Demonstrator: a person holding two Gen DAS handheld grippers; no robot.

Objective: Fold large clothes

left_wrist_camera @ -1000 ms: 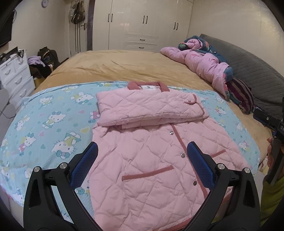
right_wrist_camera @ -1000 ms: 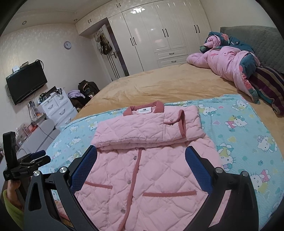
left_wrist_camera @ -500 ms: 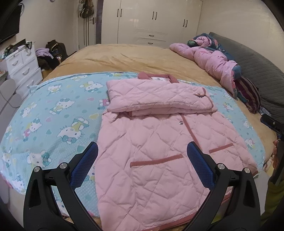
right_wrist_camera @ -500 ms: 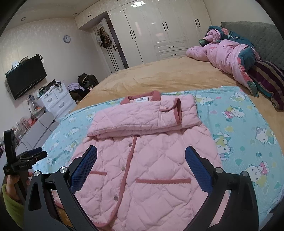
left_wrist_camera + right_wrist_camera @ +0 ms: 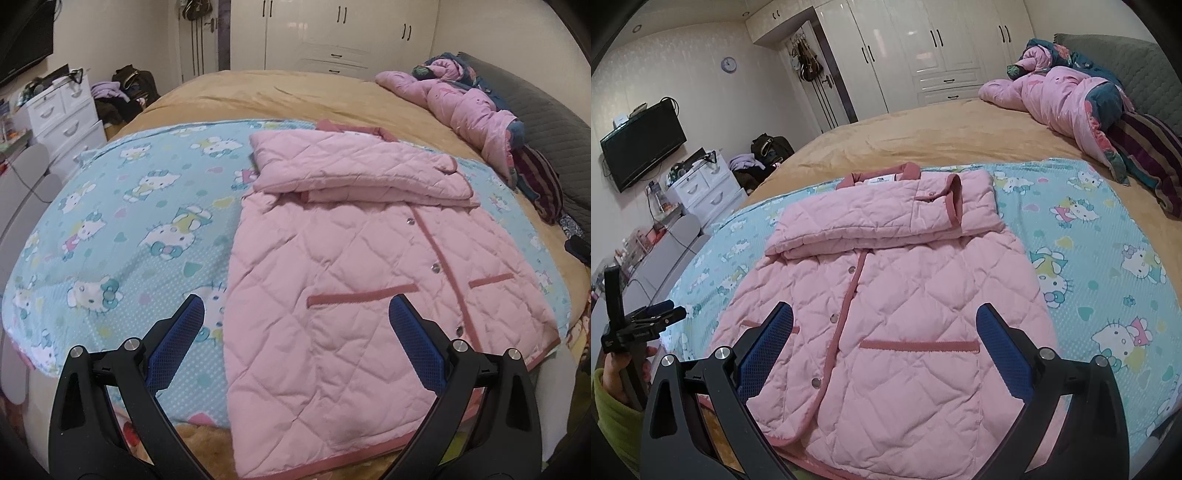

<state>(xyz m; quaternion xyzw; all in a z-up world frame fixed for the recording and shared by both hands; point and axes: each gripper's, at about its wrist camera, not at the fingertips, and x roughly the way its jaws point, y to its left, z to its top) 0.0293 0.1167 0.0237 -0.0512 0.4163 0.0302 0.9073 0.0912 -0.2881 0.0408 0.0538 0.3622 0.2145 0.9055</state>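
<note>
Lengthwise, pink quilted jacket (image 5: 354,280), collar away, hem toward both grippers' wide-apart, empty jaws.

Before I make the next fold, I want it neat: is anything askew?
Slightly. The pink jacket lies flat with sleeves folded across its chest, but its hem hangs past the cartoon sheet at the bed edge. Nothing spilled or damaged.

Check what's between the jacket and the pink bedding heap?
Bare tan bedspread and blue blanket separate jacket from heap; right wrist view.
</note>
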